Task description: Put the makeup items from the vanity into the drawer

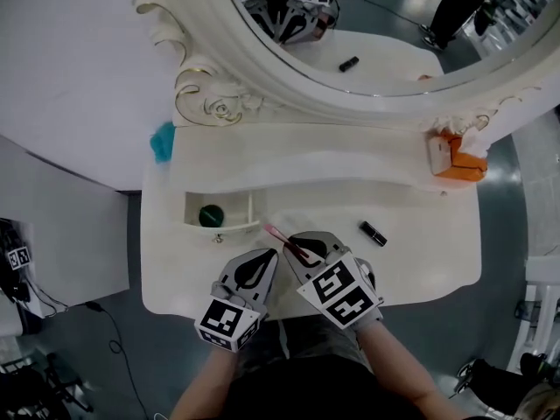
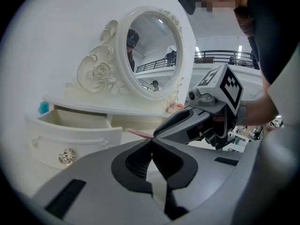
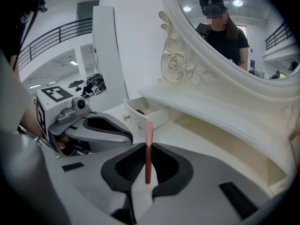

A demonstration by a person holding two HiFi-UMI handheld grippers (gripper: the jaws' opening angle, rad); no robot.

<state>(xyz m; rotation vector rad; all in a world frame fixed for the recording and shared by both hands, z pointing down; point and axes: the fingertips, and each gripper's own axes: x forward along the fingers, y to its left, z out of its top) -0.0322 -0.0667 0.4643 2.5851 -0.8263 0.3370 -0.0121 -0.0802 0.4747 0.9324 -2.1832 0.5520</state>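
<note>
Right gripper [image 3: 148, 146] clamps one pink tube [image 3: 148, 161]; left gripper [image 2: 152, 142] closed, empty — one lipstick [image 1: 373, 233] on vanity [image 1: 429, 252], one jar [image 1: 211, 215] in drawer [image 1: 226, 227]

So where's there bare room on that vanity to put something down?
Bare: the tabletop right of the black lipstick, the strip between drawer and orange box, and the drawer's right half beside the round green item. Crowded: the front edge, around the left gripper, right gripper and pink tube.
</note>
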